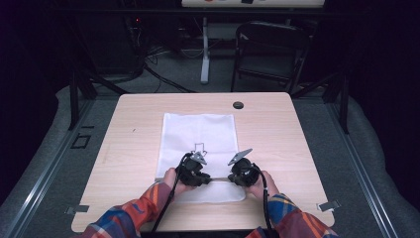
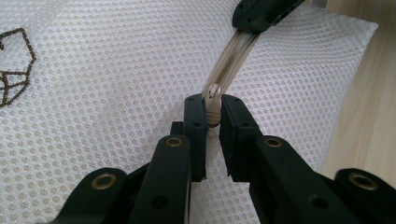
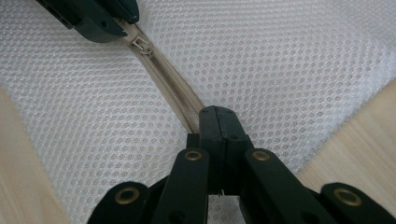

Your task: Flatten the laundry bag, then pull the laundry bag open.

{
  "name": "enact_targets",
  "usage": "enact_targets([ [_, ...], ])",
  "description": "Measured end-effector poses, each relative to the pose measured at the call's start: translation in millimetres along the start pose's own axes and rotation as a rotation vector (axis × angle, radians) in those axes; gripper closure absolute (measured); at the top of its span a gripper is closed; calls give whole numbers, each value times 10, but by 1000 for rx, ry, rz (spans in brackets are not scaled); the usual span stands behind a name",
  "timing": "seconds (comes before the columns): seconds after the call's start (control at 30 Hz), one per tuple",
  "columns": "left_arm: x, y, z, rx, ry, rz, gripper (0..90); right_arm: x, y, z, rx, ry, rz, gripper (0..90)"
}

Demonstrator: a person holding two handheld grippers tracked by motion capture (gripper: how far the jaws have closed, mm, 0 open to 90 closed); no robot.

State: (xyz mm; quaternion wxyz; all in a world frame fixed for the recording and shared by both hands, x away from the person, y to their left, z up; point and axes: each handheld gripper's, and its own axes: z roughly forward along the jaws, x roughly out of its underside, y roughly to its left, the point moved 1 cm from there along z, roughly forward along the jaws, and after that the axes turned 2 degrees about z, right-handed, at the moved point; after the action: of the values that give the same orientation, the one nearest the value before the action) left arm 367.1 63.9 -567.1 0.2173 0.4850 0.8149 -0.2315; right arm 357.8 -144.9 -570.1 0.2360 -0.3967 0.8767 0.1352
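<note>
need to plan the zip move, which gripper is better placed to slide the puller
Left: the left gripper is shut on the beige zipper pull of the white mesh bag; the right gripper pinches the zipper tape.

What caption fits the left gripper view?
Left gripper pinching the zipper pull on a white mesh bag.

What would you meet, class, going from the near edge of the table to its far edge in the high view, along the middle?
Bare table → near edge of the white mesh bag → left gripper and right gripper on the zip → printed drawing → round hole.
</note>
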Motion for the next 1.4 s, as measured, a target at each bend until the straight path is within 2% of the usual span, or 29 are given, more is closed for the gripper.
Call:
enact_targets([
  [0.27, 1, 0, -13, -2, 0, 1, 807, 3, -2, -2, -1, -1, 0, 900],
  [0.33, 12, 9, -22, 11, -14, -10, 807, 2, 4, 2, 3, -4, 3, 900],
  [0.57, 8, -3, -46, -2, -6, 2, 808, 7, 6, 1, 3, -7, -5, 900],
  [0.67, 24, 16, -63, 0, -8, -14, 807, 7, 5, 1, 3, -6, -7, 900],
  [0.7, 28, 18, -67, -4, -6, -13, 805, 5, 2, -3, 1, 0, -13, 900],
  [0.73, 47, 24, -88, -45, -2, -4, 868, 5, 1, -2, 1, 0, -13, 900],
  [0.77, 72, 63, -117, -45, 3, -15, 900, 5, -1, -6, 5, 4, -15, 900],
  [0.83, 136, 154, -191, -45, -6, -58, 899, 18, -15, -13, 15, 0, -5, 900],
  [0.87, 166, 190, -228, -36, -9, -66, 898, 26, -28, -18, 13, -1, 4, 900],
  [0.93, 207, 224, -281, -49, -20, -86, 896, 33, -45, -22, -6, -4, 8, 900],
  [0.97, 208, 222, -292, -52, -31, -89, 873, 34, -42, -15, -3, -13, 16, 900],
  [1.0, 198, 211, -289, -48, -44, -88, 849, 28, -42, -23, 6, 4, 5, 900],
  [1.1, 125, 129, -220, -35, -58, -57, 745, 26, -33, -22, 14, 4, 6, 900],
  [1.2, 43, 23, -98, -11, -46, -13, 653, 27, -36, -23, 10, 2, 9, 900],
  [1.27, 0, -37, -17, 5, -33, 31, 634, 27, -34, -22, 12, 3, 7, 900],
  [1.3, -19, -65, 18, -14, -15, 45, 633, 28, -35, -22, 11, 1, 7, 900],
  [1.33, -29, -73, 58, -9, -4, 57, 637, 28, -36, -23, 11, 2, 8, 900],
  [1.4, -28, -76, 107, -25, 7, 64, 670, 29, -37, -23, 10, 1, 8, 900],
])
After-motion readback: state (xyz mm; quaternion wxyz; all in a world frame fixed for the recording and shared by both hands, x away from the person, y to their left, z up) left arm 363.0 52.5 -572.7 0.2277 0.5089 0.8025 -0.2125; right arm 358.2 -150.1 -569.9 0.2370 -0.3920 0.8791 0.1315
